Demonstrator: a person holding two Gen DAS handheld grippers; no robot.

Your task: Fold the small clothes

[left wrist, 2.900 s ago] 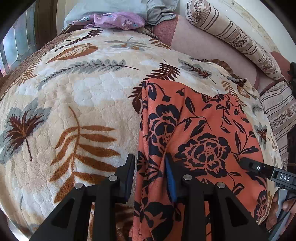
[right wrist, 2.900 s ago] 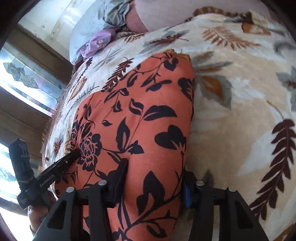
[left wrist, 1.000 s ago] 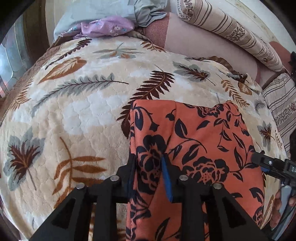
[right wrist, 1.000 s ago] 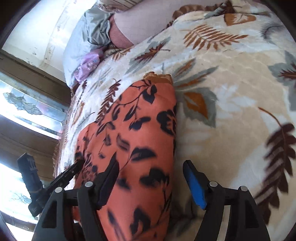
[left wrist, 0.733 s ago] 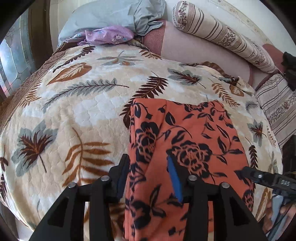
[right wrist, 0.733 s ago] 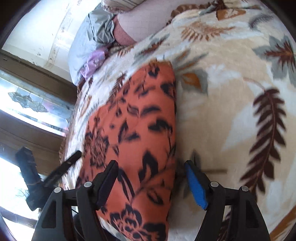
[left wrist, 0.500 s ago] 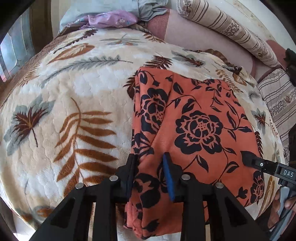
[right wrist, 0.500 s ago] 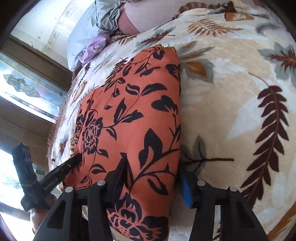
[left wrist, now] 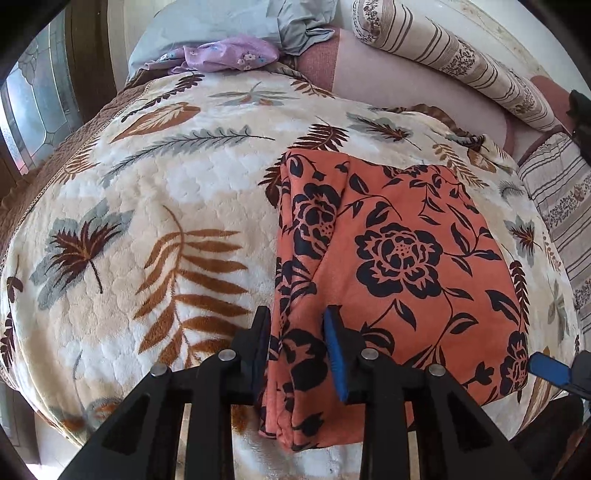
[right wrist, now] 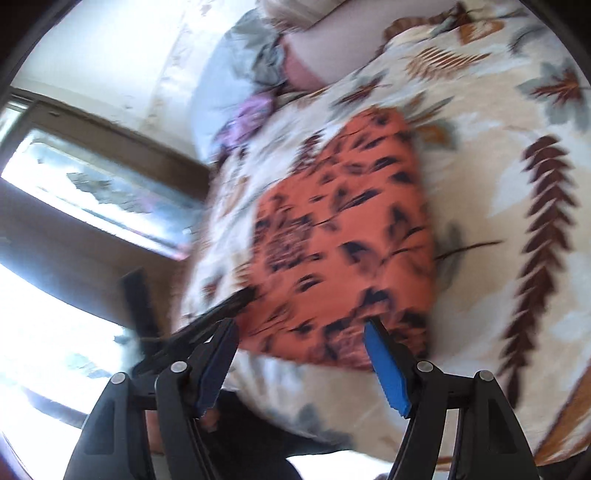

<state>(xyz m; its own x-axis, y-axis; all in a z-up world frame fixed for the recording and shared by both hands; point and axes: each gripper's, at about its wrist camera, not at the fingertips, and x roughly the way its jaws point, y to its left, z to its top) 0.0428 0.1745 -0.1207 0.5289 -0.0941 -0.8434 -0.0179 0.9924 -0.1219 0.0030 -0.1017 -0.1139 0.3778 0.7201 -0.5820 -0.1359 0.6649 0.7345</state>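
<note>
An orange cloth with black flowers [left wrist: 399,243] lies folded into a rough rectangle on the leaf-patterned blanket [left wrist: 155,221]. My left gripper [left wrist: 297,332] straddles the cloth's near left folded edge, its jaws a little apart with cloth between them. My right gripper [right wrist: 301,354] is open wide and empty, pulled back off the cloth's near right corner [right wrist: 351,236]; this view is blurred. The right gripper's blue pad also shows at the right edge of the left wrist view [left wrist: 550,371].
A lilac garment [left wrist: 229,55] and grey-blue bedding [left wrist: 236,22] lie at the head of the bed. A striped bolster [left wrist: 461,62] and striped pillow [left wrist: 565,206] lie on the right. A window [right wrist: 96,192] is at the left.
My right gripper has opened wide, let go of the cloth and drawn back from the bed. My left gripper's jaws have widened slightly on the cloth's edge, and the cloth lies flat.
</note>
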